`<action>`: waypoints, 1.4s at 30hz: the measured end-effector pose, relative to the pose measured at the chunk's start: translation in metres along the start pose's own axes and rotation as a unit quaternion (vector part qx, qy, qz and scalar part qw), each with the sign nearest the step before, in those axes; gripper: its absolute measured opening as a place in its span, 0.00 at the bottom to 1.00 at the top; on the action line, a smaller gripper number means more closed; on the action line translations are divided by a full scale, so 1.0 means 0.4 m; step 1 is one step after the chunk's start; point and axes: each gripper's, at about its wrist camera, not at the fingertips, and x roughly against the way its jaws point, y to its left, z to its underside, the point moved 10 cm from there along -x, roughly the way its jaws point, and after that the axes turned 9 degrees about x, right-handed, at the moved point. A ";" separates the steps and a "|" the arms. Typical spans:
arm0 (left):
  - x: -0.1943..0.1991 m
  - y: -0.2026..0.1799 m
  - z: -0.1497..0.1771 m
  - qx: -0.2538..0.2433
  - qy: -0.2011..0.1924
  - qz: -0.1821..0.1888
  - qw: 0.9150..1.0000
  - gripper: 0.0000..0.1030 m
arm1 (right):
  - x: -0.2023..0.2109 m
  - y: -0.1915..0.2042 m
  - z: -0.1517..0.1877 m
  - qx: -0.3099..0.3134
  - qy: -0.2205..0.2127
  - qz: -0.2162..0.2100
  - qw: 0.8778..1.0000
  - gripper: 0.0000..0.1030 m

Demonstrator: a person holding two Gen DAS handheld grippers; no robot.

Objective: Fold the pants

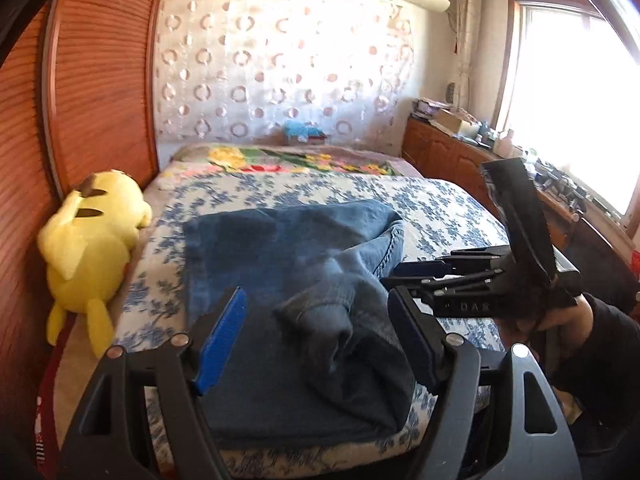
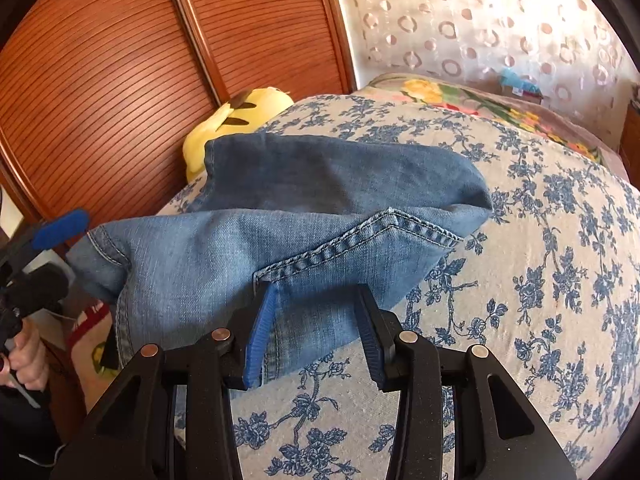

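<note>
My right gripper (image 2: pixel 316 320) is loose around the jeans (image 2: pixel 280 208), so the fold may flop open.

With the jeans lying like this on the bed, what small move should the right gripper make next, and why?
Probably ease the right gripper forward and close it on the jeans edge. Its fingers stand apart around that denim edge without pinching it, and the jeans lie only loosely folded and rumpled on the bed. The left gripper hangs open above them, holding nothing.
</note>
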 end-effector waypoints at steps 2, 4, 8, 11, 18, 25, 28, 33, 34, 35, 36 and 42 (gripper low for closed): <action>-0.039 0.003 -0.005 0.006 0.015 0.003 1.000 0.71 | 0.001 -0.004 0.001 -0.002 -0.001 -0.002 1.000 0.42; -0.068 0.005 -0.004 0.012 0.027 0.004 1.000 0.71 | 0.001 -0.004 0.003 -0.002 -0.001 -0.003 1.000 0.43; -0.106 -0.005 0.020 0.026 0.055 0.026 0.998 0.67 | 0.005 -0.010 0.007 -0.004 -0.002 -0.002 1.000 0.43; -0.103 -0.018 0.035 0.023 0.057 0.037 0.997 0.41 | 0.023 -0.030 0.015 -0.007 -0.006 0.007 1.000 0.43; -0.060 -0.062 0.054 -0.013 0.040 0.042 0.998 0.21 | 0.093 -0.128 -0.003 -0.035 -0.033 0.034 0.998 0.45; -0.024 -0.095 0.065 -0.023 0.033 0.059 0.997 0.19 | 0.076 -0.258 -0.078 -0.073 -0.042 0.067 0.994 0.46; -0.019 -0.102 0.068 -0.026 0.030 0.061 0.997 0.18 | 0.041 -0.295 -0.102 -0.093 -0.032 0.063 0.993 0.46; -0.011 -0.091 0.075 -0.018 0.027 0.063 0.997 0.15 | -0.014 -0.304 -0.097 -0.090 0.001 0.058 0.994 0.46; -0.011 -0.090 0.076 -0.016 0.026 0.064 0.997 0.14 | -0.019 -0.302 -0.092 -0.091 0.004 0.055 0.994 0.46; -0.007 -0.091 0.078 -0.015 0.025 0.066 0.997 0.14 | -0.023 -0.299 -0.088 -0.094 0.006 0.050 0.994 0.46; -0.003 -0.094 0.077 -0.015 0.023 0.068 0.997 0.13 | -0.026 -0.296 -0.084 -0.098 0.008 0.043 0.994 0.46; 0.030 -0.122 0.075 -0.023 0.013 0.081 0.996 0.12 | -0.018 -0.281 -0.078 -0.119 0.020 0.016 0.993 0.43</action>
